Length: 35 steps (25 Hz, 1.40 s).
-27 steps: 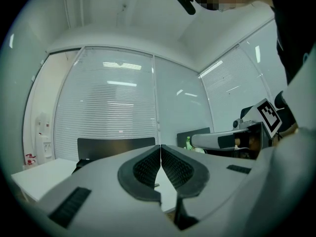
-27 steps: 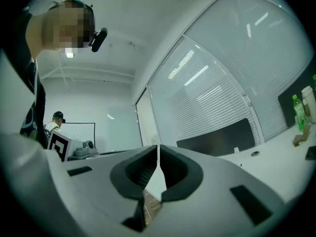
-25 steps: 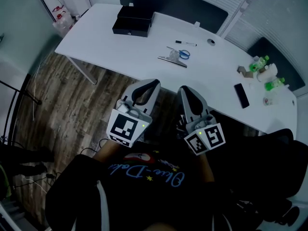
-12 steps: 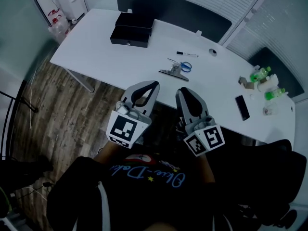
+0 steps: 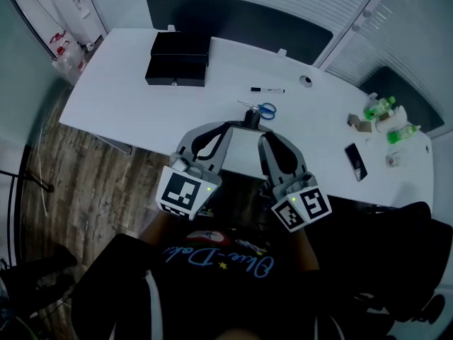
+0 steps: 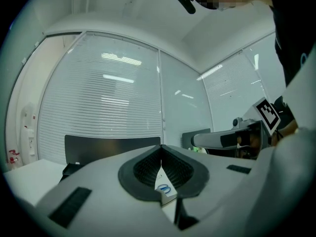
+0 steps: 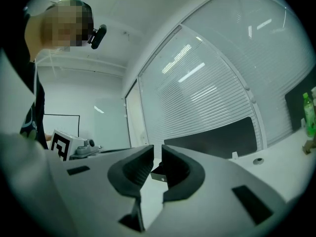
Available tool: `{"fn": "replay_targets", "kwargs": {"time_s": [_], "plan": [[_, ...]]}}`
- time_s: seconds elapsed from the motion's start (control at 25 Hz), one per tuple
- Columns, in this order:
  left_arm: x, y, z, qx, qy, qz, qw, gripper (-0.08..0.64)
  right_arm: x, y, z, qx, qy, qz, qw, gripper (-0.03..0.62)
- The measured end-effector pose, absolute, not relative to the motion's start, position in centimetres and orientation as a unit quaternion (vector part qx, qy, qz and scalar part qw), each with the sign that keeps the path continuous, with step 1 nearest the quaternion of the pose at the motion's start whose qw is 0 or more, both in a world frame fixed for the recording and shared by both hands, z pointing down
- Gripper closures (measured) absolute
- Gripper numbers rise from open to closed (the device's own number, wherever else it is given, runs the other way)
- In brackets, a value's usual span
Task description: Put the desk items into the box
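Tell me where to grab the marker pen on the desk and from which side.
Probably mid-barrel on the marker pen, coming down from above with the jaws across its thin width. It lies flat on the desk, long axis left to right in the head view, with bare desk on both long sides; the scissors lie apart.

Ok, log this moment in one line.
left claw: shut, empty | right claw: just been opening, nothing between | both: at desk near edge, short of scissors | box: untouched
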<state>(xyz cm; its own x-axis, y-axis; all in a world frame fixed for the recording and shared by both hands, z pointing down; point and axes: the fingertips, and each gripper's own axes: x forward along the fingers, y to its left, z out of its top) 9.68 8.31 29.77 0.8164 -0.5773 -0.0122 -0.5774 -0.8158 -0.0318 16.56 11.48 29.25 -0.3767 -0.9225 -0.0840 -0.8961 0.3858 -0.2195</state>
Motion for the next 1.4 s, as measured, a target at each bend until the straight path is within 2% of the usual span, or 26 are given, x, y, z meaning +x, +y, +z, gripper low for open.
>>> {"fn": "replay_targets", "kwargs": {"time_s": [0.44, 0.88, 1.4], "plan": [[9.7, 2.5, 31.0, -0.961, 0.275, 0.001, 0.003, 0.551, 16.1, 6.0, 30.1, -0.57, 0.814, -0.069, 0.086, 0.537], [10.7, 1.3, 32.2, -0.968, 0.249, 0.005, -0.02, 0.551, 17.7, 5.4, 31.3, -0.598, 0.795, -0.077, 0.061, 0.537], [11.0, -0.9, 32.7, -0.959, 0.284, 0.001, -0.02, 0.551, 20.4, 2.6, 31.0, -0.559, 0.824, -0.08, 0.046, 0.537]]}}
